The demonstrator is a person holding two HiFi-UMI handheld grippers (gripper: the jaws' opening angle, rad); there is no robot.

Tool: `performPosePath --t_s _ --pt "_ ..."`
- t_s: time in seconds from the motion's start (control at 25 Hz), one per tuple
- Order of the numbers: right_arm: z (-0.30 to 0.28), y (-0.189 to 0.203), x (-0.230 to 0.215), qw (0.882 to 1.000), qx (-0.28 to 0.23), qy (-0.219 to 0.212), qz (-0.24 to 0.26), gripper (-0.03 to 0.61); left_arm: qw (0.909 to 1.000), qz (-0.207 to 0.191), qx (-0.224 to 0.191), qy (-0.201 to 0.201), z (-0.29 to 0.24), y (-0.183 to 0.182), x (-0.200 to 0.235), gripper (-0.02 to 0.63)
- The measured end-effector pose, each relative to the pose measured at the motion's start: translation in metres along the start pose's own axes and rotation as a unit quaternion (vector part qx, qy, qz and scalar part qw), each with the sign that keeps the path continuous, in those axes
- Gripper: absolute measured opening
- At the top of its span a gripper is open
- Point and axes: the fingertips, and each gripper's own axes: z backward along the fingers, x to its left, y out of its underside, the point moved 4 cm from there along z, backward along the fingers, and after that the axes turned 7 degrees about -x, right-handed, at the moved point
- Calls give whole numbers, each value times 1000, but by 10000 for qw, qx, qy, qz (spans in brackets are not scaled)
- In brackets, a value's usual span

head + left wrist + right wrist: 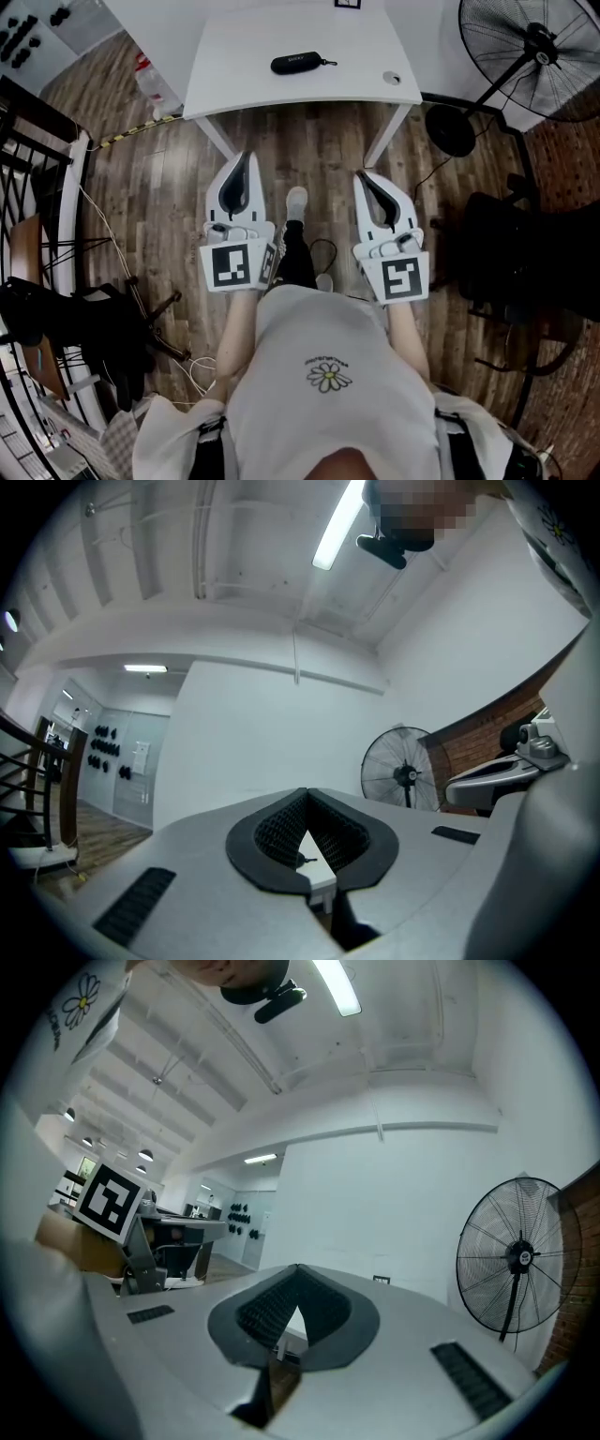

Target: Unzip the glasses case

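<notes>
We are holding the left gripper (242, 167) with its white jaws and black ribbed pads pressed together at the tips, pinching nothing. The right gripper (367, 186) is matching it, closed and empty. Both are hovering off the near edge of the white rectangular table (234, 56), over the brown wooden plank floor (319, 141), well apart from anything on the table. The black oblong zipped glasses case (298, 63) is lying on the table's top near the middle, with its small pull sticking out toward the table's right end. It is looking fully closed, so we are judging the unzipping as not yet begun.

Here is what we are worrying about. The case is lying loose, so if one gripper is tugging the pull while the other is not pinning the body, the whole case is likely sliding across the table rather than opening. The pull is also tiny, and closed jaws arriving on it are likely knocking it aside, so we are needing to spread them first.

A small round white object (391, 78) is sitting near the table's right front corner, clear of the reach. A black floor fan (530, 47) is standing beyond the table's right end, and a dark chair (506, 253) is standing off its right front side. Nothing is blocking the way between the grippers and the case
</notes>
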Motion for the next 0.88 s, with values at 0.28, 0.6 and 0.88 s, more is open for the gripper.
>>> performPosePath --t_s 0.28,0.6,0.88 --pt "-62 32 -29 9998 67 35 -165 6 9996 41 -19 262 -83 35 21 14" --pt "-164 94 -95 9955 776 373 -399 6 9995 141 141 230 -195 90 77 14" --pt "-278 122 -157 9911 1005 798 -347 6 9987 287 145 404 -312 131 133 14"
